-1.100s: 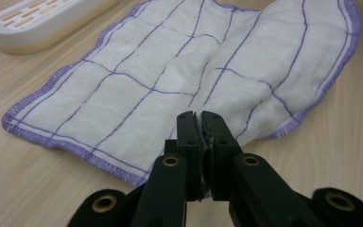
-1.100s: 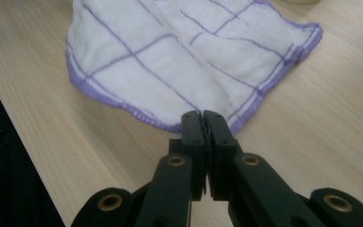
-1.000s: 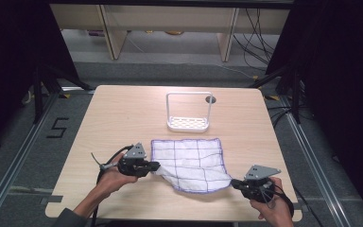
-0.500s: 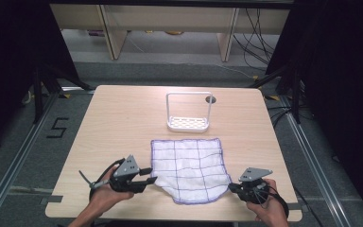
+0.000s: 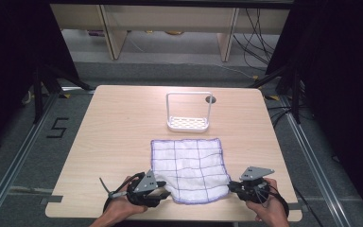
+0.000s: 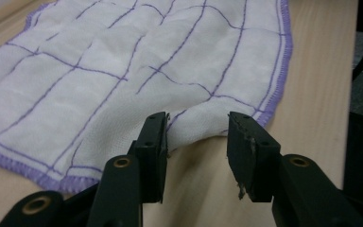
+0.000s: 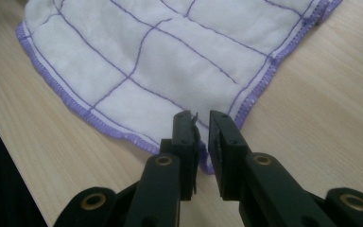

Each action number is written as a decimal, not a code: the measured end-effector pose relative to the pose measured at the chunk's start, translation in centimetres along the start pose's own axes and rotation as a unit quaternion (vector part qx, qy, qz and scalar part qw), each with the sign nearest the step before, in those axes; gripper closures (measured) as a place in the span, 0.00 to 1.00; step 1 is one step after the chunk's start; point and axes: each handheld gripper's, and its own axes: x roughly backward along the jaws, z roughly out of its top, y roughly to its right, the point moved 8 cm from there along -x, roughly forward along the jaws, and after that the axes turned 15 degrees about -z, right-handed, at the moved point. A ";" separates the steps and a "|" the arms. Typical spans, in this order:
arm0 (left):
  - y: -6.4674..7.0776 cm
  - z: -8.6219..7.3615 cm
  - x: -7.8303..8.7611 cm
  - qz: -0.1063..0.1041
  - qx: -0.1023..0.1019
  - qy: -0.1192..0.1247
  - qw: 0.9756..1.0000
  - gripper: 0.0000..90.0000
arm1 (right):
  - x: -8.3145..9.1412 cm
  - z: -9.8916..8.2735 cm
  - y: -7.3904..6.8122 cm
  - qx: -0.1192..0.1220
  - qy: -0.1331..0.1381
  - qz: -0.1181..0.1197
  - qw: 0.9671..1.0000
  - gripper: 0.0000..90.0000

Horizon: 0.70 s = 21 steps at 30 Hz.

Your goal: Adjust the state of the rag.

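Note:
A white cloth [image 5: 189,163] with a purple grid and purple hem lies spread flat on the wooden table [image 5: 118,123], near its front edge. My left gripper [image 5: 168,193] is at the cloth's near left corner. Its jaws have just been opening and now stand wide. In the left gripper view [image 6: 197,137] a raised fold of cloth [image 6: 123,71] rests against the left pad, unpinched. My right gripper [image 5: 231,187] is at the near right corner. Its jaws [image 7: 203,130] have just been opening to a narrow gap, with the cloth's [image 7: 170,47] hemmed corner lying between them.
A white wire-frame rack [image 5: 188,124] stands upright just beyond the cloth, with a small round hole [image 5: 211,100] in the tabletop behind it. Bare wood lies to the left and right of the cloth. Both hands sit at the table's front edge.
My left gripper has drawn back toward the front edge and its jaws have parted. The cloth's near side, earlier bunched and lifted, now lies flat. The right gripper has barely shifted.

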 end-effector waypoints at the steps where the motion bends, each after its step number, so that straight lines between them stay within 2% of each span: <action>1: -0.1 0.1 -0.2 -0.006 -0.008 -0.008 1.000 0.65 | -0.1 0.0 0.0 0.007 0.004 -0.002 1.000 0.90; 2: -0.2 0.3 -0.5 0.002 -0.016 -0.011 1.000 0.67 | 0.1 -0.1 0.0 0.011 -0.005 0.003 1.000 0.90; 4: -0.7 0.6 -0.9 0.003 -0.040 -0.029 0.999 0.71 | 0.0 0.1 -0.2 0.003 0.001 0.005 1.000 0.89; 5: -0.9 0.8 -1.2 0.004 -0.041 -0.030 0.999 0.75 | 0.0 0.0 -0.1 0.011 -0.001 0.005 1.000 0.89; 6: -1.4 1.1 -1.5 0.000 -0.038 -0.031 0.999 0.80 | -0.2 0.1 -0.1 0.007 0.006 0.004 1.000 0.89; 7: -1.6 1.3 -1.6 -0.003 -0.033 -0.032 0.999 0.87 | 0.0 0.0 -0.4 -0.009 -0.002 0.007 1.000 0.89; 9: -2.4 2.1 -2.0 -0.006 -0.033 -0.034 0.999 0.96 | 0.0 0.1 -0.1 0.000 0.004 0.006 1.000 0.89; 10: -2.7 2.6 -2.0 -0.002 -0.039 -0.038 0.999 0.97 | 0.0 0.0 0.2 0.008 0.003 0.003 1.000 0.89; 11: -2.8 3.2 -2.0 -0.002 -0.039 -0.032 0.999 0.97 | 0.1 0.1 0.0 -0.007 0.005 0.005 1.000 0.89; 12: -2.7 4.1 -2.2 -0.006 -0.032 -0.012 0.999 0.98 | 0.1 0.1 0.2 -0.005 0.006 0.004 1.000 0.89; 13: -2.7 4.6 -1.9 -0.012 -0.038 -0.018 0.999 0.98 | 0.1 0.0 0.4 0.003 0.004 0.004 1.000 0.89; 14: -2.4 5.3 -1.9 -0.024 -0.027 -0.009 0.999 0.98 | 0.1 0.1 0.3 -0.001 0.003 0.006 1.000 0.89; 16: -2.2 6.6 -1.5 -0.039 -0.011 -0.007 0.999 0.97 | 0.0 0.1 0.4 -0.003 0.009 0.003 1.000 0.89; 17: -2.2 6.9 -1.2 -0.039 -0.011 -0.014 0.999 0.97 | 0.1 0.1 0.3 -0.010 0.008 0.005 1.000 0.90; 18: -2.2 7.3 -1.1 -0.047 -0.009 -0.014 0.999 0.97 | 0.1 0.1 0.5 -0.004 0.013 0.003 1.000 0.90; 20: -2.5 8.0 -0.9 -0.050 0.002 -0.022 0.999 0.97 | 0.3 0.1 0.5 -0.005 0.006 0.007 1.000 0.90; 21: -2.8 8.1 -1.0 -0.055 0.002 -0.034 0.998 0.97 | 0.2 0.1 0.3 -0.016 0.006 0.007 1.000 0.90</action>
